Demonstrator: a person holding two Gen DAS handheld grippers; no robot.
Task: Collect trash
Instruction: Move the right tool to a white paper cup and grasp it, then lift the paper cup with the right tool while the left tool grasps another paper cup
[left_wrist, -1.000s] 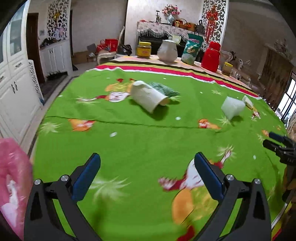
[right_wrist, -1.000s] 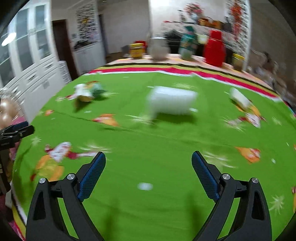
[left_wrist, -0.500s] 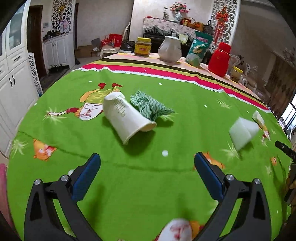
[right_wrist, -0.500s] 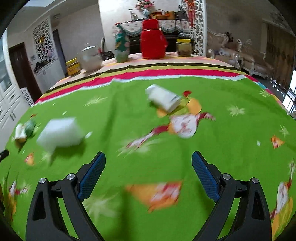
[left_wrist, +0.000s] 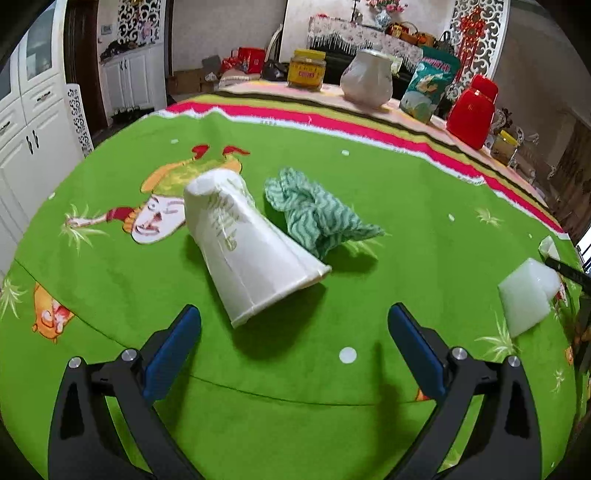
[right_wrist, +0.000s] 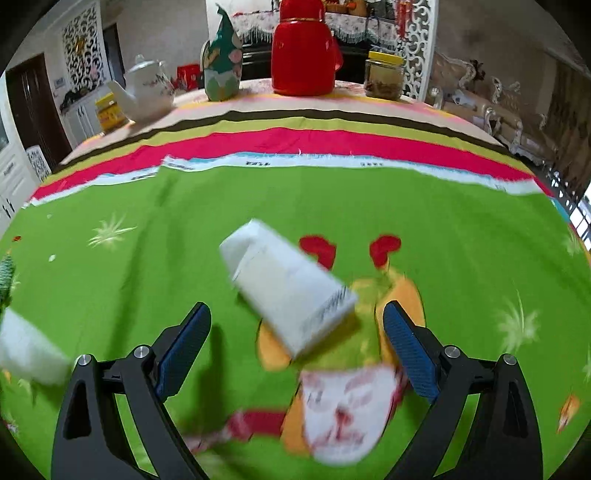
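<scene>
White paper cup (left_wrist: 251, 254) lies tipped on green tablecloth (left_wrist: 406, 229), crumpled green rag (left_wrist: 317, 214) touching at its 2 o'clock, w/ left gripper (left_wrist: 293, 341) wide open just below; right gripper (right_wrist: 295, 338) wide open around a white carton (right_wrist: 288, 288).

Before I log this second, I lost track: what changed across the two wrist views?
Both open tongs closed in on trash. The left tongs advanced on the tipped white paper cup beside the crumpled green cloth. The right tongs swung from the white foam block to the small white carton. Nothing gripped; the trash lay still.
</scene>
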